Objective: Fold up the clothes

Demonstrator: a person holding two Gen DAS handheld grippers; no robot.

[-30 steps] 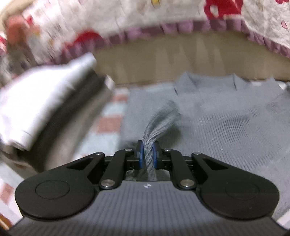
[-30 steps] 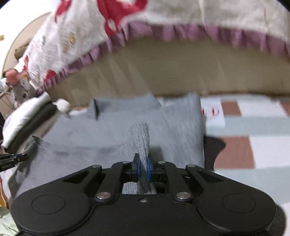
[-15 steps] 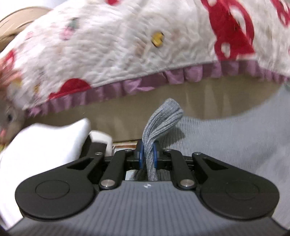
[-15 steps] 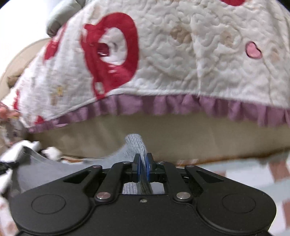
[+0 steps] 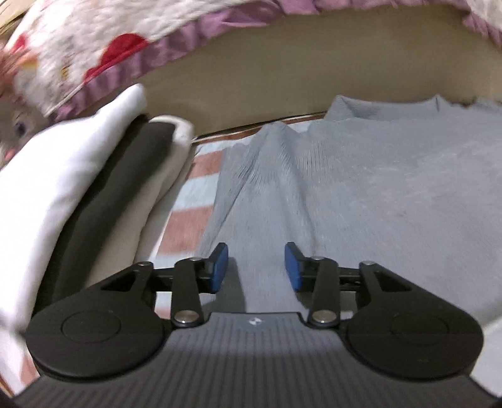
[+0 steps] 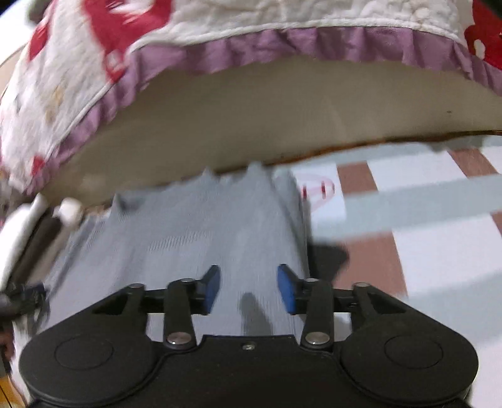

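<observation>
- My left gripper point(image 5: 255, 266) is spread wide, holding nothing, above the grey knit sweater point(image 5: 360, 188).
- My right gripper point(image 6: 248, 290) is likewise spread and empty over it.

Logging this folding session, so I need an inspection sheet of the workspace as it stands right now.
Surface: checked mat in brown, white and pale blue, partly covered.
Job's things: grey knit sweater lying spread on the mat, ridged along its left side.
Clutter: folded white and black clothes pile left of the sweater.
Grippers: left gripper open, empty, above the sweater; right gripper open, empty, above the sweater.
Cables: nothing seen.
Surroundings: quilt with red print and purple frill hanging over a beige panel.
</observation>
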